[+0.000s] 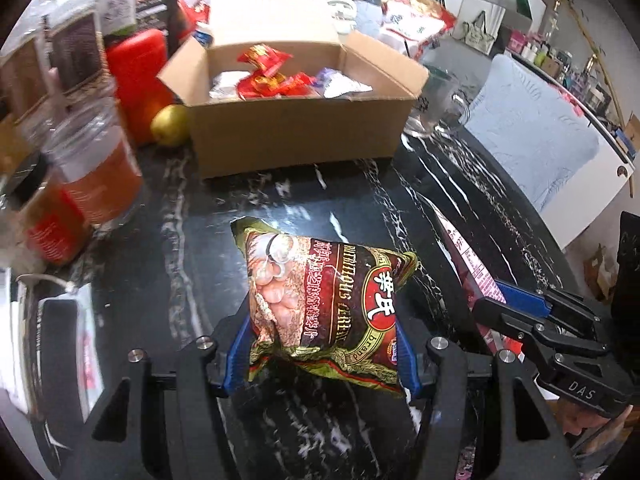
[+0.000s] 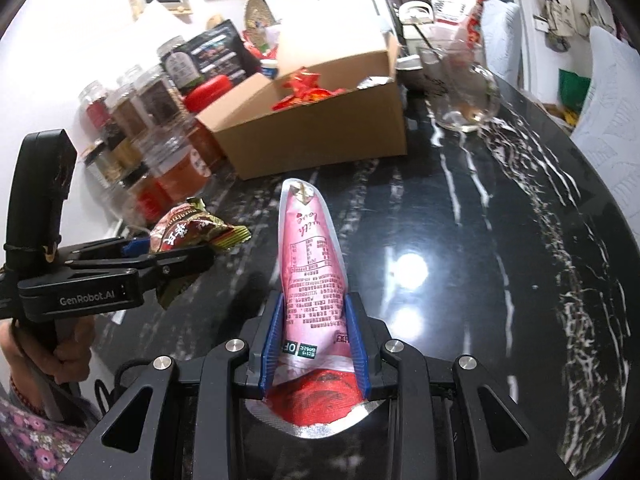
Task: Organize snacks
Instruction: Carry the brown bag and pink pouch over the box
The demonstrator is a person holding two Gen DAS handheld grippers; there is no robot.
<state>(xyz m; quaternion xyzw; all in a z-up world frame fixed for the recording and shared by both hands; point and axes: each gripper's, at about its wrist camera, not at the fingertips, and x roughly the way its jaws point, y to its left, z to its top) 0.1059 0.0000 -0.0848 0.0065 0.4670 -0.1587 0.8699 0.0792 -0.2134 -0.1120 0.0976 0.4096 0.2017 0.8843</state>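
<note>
Black marble tabletop point(image 2: 500, 220) runs under both my tools: my left gripper point(image 1: 320, 356) is pinching the cereal packet point(image 1: 320, 300) by its near end, and my right gripper point(image 2: 314, 344) is clamped on the pink pouch point(image 2: 312, 264), both short of the cardboard box point(image 1: 296, 132). Each snack sticks out forward of its fingers toward that box. I'd worry the pouch's long free end catches the box's near wall, or my two tools collide over the opening.

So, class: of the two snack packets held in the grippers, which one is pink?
The long pink pouch in the right gripper; the left gripper holds a brown cereal packet.
</note>
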